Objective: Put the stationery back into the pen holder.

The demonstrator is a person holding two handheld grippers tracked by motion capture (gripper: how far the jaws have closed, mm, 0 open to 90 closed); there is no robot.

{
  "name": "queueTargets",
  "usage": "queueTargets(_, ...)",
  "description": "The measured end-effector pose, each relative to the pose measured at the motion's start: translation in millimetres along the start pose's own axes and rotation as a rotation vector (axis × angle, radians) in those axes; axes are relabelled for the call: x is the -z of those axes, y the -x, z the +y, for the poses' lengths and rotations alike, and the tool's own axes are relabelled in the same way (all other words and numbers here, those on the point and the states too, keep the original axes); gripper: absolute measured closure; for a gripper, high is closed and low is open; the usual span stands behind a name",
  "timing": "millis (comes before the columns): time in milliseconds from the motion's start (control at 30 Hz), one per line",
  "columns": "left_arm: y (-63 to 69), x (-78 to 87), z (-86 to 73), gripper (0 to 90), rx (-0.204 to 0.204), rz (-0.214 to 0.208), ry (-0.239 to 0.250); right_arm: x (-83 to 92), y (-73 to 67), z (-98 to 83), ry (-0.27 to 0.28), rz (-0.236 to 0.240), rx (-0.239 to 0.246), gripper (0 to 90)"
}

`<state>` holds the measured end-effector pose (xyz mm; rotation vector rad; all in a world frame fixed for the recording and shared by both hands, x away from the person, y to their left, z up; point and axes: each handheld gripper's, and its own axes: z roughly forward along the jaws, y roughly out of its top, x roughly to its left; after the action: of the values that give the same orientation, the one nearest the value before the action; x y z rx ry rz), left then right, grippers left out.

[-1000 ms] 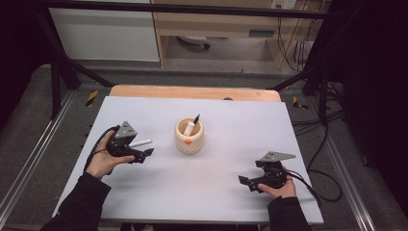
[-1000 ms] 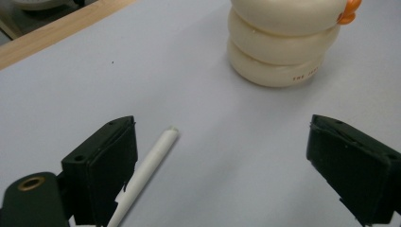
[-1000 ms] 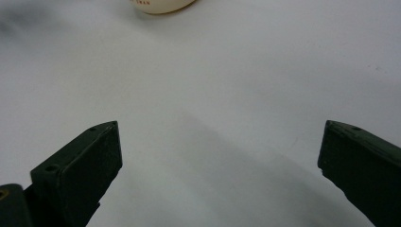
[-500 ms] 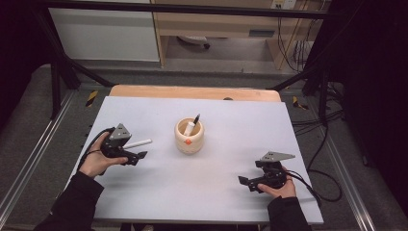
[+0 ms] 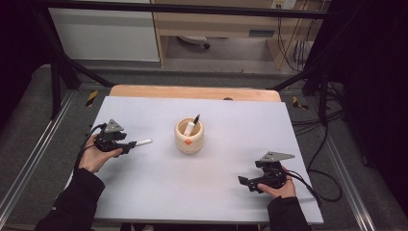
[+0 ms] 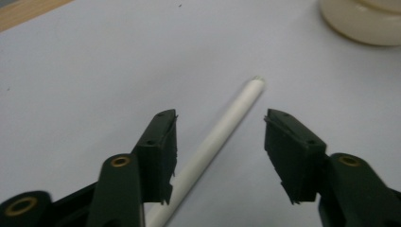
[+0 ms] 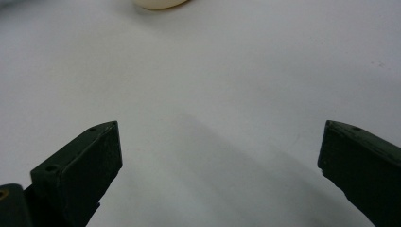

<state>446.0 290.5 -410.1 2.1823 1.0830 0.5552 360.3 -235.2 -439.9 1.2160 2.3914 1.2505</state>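
A white pen (image 5: pixel 143 142) (image 6: pixel 222 130) lies on the pale table, pointing toward a cream cup (image 5: pixel 189 136) (image 6: pixel 364 21) in the middle. The cup holds a black-tipped pen (image 5: pixel 196 118) and a white stick. My left gripper (image 5: pixel 129 146) (image 6: pixel 220 142) is open with its jaws on either side of the white pen's near end. The pen runs close to the left jaw, and neither jaw presses on it. At the front right, my right gripper (image 5: pixel 246 182) (image 7: pixel 220 151) rests low over the table, open wide with nothing between its jaws.
The pale table mat (image 5: pixel 231 120) lies on a wooden top (image 5: pixel 192 91) that shows along the far edge. Black cables (image 5: pixel 312 183) trail off the right side. The cup's base (image 7: pixel 161 4) sits far ahead of the right gripper.
The left hand and its gripper have drifted slightly left, back along the white pen, which stays on the table. The right gripper has not moved.
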Motion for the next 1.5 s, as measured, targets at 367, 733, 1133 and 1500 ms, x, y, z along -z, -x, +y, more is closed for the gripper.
queueTargets(367,-10.8,-9.6,-5.0,64.5,-0.035,-0.030,-0.021,-0.4,-0.1,-0.1,-0.003,-0.001,-0.002,1.4)
queueTargets(733,-17.3,-14.0,-1.3,52.2,-0.173,-0.098,-0.071,-0.3,-0.2,-0.2,-0.005,-0.001,-0.001,1.4)
queueTargets(1133,-25.5,-17.0,3.2,57.9,-0.286,-0.157,-0.111,-0.5,-0.5,-0.1,-0.008,0.000,-0.006,1.4)
queueTargets(1500,-25.5,-25.3,2.7,65.3,-0.317,-0.188,-0.135,-1.0,-0.2,-0.6,-0.011,-0.001,0.002,1.4)
